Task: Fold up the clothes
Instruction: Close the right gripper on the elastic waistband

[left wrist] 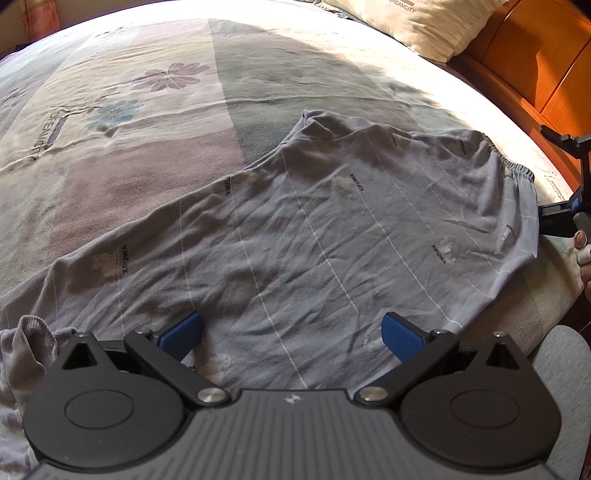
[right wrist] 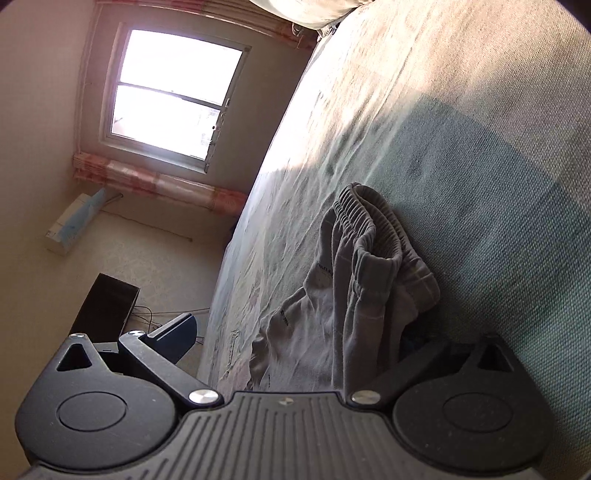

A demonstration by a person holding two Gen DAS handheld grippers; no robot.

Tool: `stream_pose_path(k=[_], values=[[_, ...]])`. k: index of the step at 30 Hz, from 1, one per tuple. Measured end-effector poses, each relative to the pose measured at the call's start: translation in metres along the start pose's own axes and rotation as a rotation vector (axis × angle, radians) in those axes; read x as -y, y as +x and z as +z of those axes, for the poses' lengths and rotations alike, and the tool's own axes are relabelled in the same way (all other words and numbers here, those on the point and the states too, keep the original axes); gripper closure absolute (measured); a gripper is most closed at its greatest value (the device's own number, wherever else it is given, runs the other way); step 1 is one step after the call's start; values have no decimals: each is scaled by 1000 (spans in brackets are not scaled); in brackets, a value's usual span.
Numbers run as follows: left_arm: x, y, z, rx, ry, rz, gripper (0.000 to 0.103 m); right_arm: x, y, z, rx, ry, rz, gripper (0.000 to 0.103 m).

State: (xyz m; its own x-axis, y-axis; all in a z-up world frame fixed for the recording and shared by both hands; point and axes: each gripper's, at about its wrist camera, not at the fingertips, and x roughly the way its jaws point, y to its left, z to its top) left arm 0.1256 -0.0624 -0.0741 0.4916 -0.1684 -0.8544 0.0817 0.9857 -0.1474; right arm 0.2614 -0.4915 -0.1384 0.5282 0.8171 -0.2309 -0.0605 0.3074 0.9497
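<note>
Grey pants (left wrist: 314,236) spread flat on bed (left wrist: 122,122), elastic waistband (right wrist: 373,218) toward pillow (left wrist: 417,22). Left gripper (left wrist: 291,332) over pants' near edge, jaws released. Right gripper (right wrist: 295,343) at waistband, jaws spread around fabric, not clenched.

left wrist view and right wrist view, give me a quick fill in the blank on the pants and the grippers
1. The grey pants lie spread on the ____.
2. The left gripper hovers over the pants with its jaws ____.
3. In the right wrist view, the elastic ____ of the pants is bunched up on the sheet.
4. The printed pillow lies by the wooden ____.

Missing words: bed; open; waistband; headboard
</note>
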Motion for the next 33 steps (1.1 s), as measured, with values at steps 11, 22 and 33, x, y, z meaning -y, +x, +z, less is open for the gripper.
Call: stream_pose_path(k=[11, 22, 33], values=[[3, 0, -1, -6, 26, 14, 1, -2, 4, -6, 66, 24, -21, 0], [4, 1, -1, -9, 27, 17, 1, -13, 14, -22, 137, -74, -123, 0], [-1, 0, -2, -1, 15, -6, 1, 9, -1, -25, 139, -85, -129, 66]])
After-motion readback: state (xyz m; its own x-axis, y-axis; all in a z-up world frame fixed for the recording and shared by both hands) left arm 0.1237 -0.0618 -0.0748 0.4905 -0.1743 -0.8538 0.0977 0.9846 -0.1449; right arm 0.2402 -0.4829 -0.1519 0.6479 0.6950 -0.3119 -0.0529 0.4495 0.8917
